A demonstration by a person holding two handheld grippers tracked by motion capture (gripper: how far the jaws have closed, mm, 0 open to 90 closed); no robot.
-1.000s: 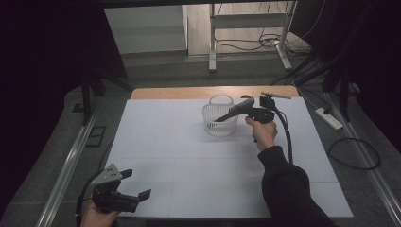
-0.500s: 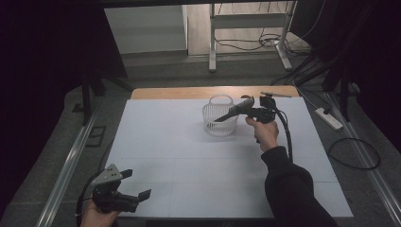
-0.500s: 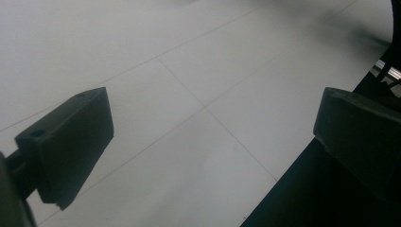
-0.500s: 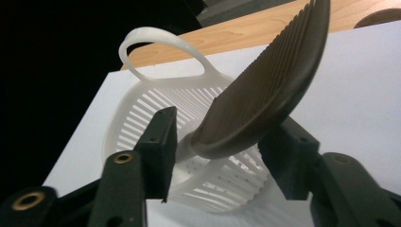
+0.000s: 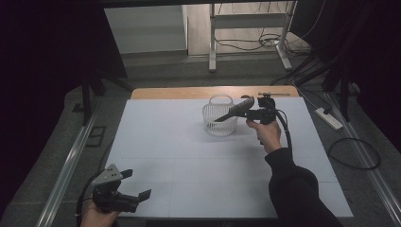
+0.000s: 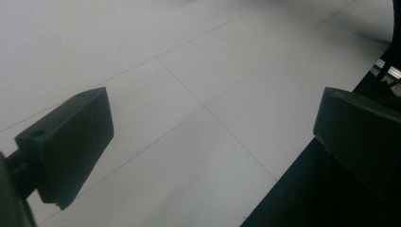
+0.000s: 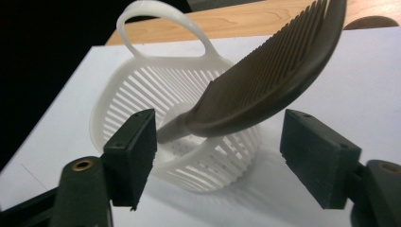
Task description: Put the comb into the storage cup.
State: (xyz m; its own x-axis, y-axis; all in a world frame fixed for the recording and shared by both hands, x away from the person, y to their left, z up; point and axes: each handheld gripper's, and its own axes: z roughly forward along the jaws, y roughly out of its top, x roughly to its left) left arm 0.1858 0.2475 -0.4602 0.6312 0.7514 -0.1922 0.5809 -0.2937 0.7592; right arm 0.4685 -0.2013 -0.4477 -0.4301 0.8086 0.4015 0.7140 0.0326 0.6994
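Observation:
A white slatted basket (image 5: 220,120) (image 7: 142,94) with a loop handle stands on the white table (image 5: 189,161) at the far middle. A dark comb (image 5: 235,109) (image 7: 274,75) slants out of it, handle down inside and toothed head up to the right. My right gripper (image 5: 250,113) (image 7: 220,142) is level at the basket's right side. Its jaws have just been opening and stand apart on either side of the comb's head, with neither pad touching it. My left gripper (image 5: 136,184) (image 6: 213,137) is open and holds nothing at the table's near left edge.
A bare wooden strip (image 5: 208,92) runs along the table's far edge. On the floor to the right lie a power strip (image 5: 328,118) and looped cables (image 5: 354,153). Metal rails (image 5: 66,170) flank the table, and a metal frame's legs (image 5: 212,42) stand behind it.
Hardly anything differs. The comb still slants over the basket beside the right gripper. The left hand stays at the near edge.

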